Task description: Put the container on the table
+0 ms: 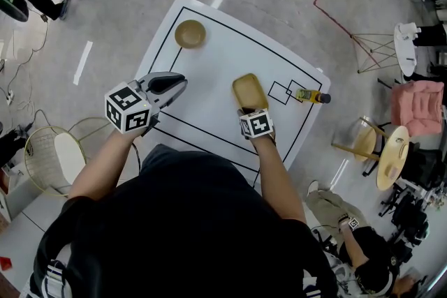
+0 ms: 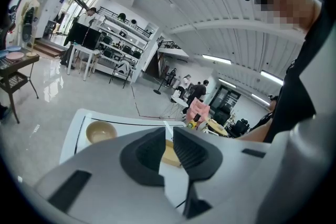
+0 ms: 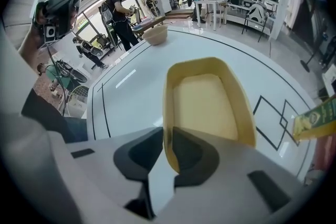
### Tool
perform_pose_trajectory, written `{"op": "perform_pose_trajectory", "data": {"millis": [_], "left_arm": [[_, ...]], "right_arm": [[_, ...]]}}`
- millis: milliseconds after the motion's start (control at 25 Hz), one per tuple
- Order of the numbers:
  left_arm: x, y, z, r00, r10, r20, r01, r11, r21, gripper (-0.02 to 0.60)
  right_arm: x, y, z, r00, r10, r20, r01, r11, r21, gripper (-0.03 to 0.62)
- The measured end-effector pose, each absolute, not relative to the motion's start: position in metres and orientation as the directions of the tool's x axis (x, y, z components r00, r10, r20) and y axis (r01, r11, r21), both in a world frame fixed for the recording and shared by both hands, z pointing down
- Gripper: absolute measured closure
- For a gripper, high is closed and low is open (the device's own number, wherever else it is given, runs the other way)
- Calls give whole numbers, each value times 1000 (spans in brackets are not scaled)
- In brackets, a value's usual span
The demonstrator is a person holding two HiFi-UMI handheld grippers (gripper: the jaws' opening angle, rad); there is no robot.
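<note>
My right tool (image 3: 167, 150) pinches the near rim of the yellow container (image 3: 206, 102), which stretches straight ahead, long axis away from me, over the white table (image 1: 216, 66) (whether its base touches, I cannot tell). My left tool (image 2: 168, 147), pressed together, holds nothing.

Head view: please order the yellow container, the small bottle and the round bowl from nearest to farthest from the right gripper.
1. Yellow container: held in the right gripper, just ahead of it, near the middle of the table.
2. Small bottle: to the gripper's right, at the table's right edge.
3. Round bowl: far left corner of the table.
</note>
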State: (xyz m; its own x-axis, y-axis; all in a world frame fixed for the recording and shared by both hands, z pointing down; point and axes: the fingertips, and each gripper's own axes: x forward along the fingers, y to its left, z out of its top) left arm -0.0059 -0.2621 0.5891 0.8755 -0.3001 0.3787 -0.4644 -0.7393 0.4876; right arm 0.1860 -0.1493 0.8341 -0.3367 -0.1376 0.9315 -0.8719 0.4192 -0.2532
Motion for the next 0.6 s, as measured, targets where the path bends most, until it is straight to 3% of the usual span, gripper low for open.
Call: {"op": "perform_pose_trajectory", "data": {"millis": [600], "left_arm": [[-6,-252,573,881,-305,362,-455,-757,469,534]], "right_arm": [[180,-152,807,-392,-201,898,-865,413,-285,517]]}}
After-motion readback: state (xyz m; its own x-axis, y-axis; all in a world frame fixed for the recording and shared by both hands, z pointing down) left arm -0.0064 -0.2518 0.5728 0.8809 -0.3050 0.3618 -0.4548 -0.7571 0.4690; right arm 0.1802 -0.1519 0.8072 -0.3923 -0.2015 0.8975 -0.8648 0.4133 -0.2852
